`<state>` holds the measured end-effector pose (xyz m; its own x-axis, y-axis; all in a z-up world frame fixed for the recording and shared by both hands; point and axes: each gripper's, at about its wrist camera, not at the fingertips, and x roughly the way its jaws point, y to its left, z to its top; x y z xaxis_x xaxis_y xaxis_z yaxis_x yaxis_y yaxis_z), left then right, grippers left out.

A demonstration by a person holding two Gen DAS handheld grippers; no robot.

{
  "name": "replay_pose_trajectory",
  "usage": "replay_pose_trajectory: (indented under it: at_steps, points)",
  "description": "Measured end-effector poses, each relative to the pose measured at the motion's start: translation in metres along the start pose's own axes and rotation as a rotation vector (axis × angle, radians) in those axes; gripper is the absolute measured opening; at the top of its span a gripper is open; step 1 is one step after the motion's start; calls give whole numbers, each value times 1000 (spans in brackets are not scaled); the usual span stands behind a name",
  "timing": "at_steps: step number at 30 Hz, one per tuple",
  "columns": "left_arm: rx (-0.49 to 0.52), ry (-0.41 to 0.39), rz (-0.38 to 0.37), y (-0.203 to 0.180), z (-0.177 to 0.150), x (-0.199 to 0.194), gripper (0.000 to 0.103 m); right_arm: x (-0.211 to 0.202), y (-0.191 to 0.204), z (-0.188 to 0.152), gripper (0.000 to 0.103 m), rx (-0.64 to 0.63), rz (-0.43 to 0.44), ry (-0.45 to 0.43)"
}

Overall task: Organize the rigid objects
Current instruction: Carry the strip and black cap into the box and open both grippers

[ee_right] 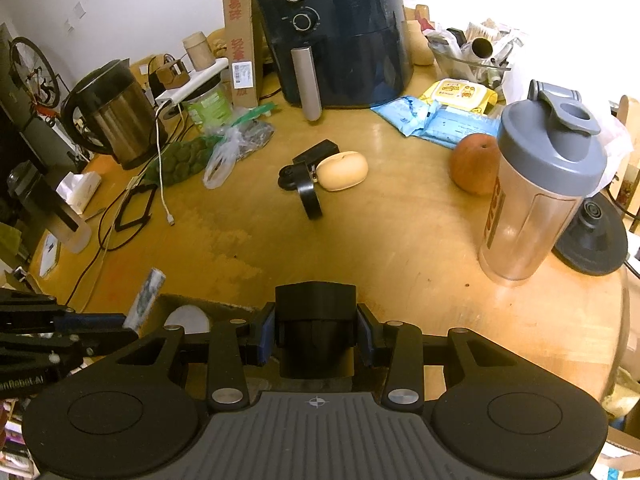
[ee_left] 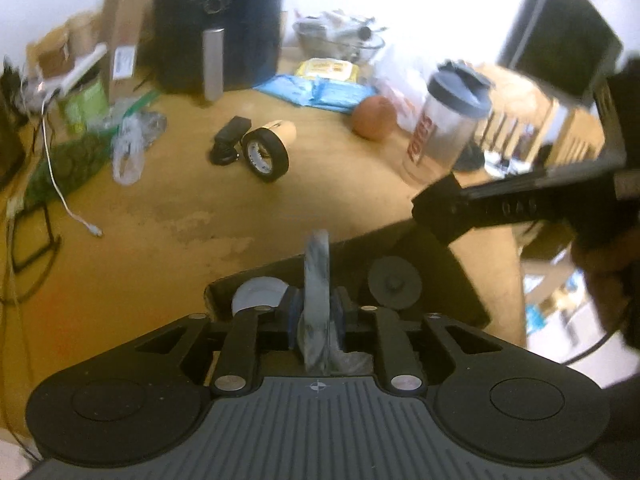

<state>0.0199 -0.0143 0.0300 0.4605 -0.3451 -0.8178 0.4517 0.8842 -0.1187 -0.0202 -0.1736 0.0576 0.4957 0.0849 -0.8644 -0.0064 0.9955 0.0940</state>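
Left tool (ee_left: 318,320) has its blue pads right against a thin grey mottled disc (ee_left: 317,276), standing on edge between them; contact looks like a grip, though a slight gap can't be ruled out. Right tool (ee_right: 316,334) is closed on a black cylindrical cap (ee_right: 315,316), pads flat on both its sides. Both tools sit at the near edge of the wooden tabletop (ee_right: 360,240), over a dark open box (ee_left: 440,280) that holds a white round piece (ee_left: 258,292) on the left and a black round knobbed piece (ee_left: 394,282) on the right. In the right wrist view the left tool shows at the left edge with the disc tilted up beside the white piece. Mid tabletop: black tape roll (ee_right: 310,196) on edge, touching a beige oval object (ee_right: 343,171), small black gadget (ee_right: 314,152) just behind. Right side: clear shaker bottle (ee_right: 536,200) with grey lid, upright, apple (ee_right: 474,164) just behind it, black round base (ee_right: 592,236) beside it. Left side: white cable (ee_right: 162,168), clear plastic bags (ee_right: 224,156), steel kettle (ee_right: 116,116). Far: dark air fryer (ee_right: 340,36), cardboard box (ee_right: 240,40) leaning by it, blue packets (ee_right: 432,120), yellow wipes pack (ee_right: 460,94), glass bowl of clutter (ee_right: 472,56).
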Motion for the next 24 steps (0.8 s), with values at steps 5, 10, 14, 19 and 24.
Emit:
replay_pose_trajectory:
  at_steps: [5,10,14,19,24]
  points:
    - [2,3,59,-4,-15,-4,40,-4,5,-7,43,-14,1,9]
    - [-75,10,54,-2,-30,-10,40,-5,9,-16,43,-21,1,25]
    - [-122,15,49,-3,-40,-12,40,-6,12,-23,43,-29,5,41]
    - [-147,10,50,-6,-46,-16,40,-6,16,-30,43,-38,7,57]
    - [-156,5,50,-8,-52,-19,40,-3,16,-37,43,-22,4,85]
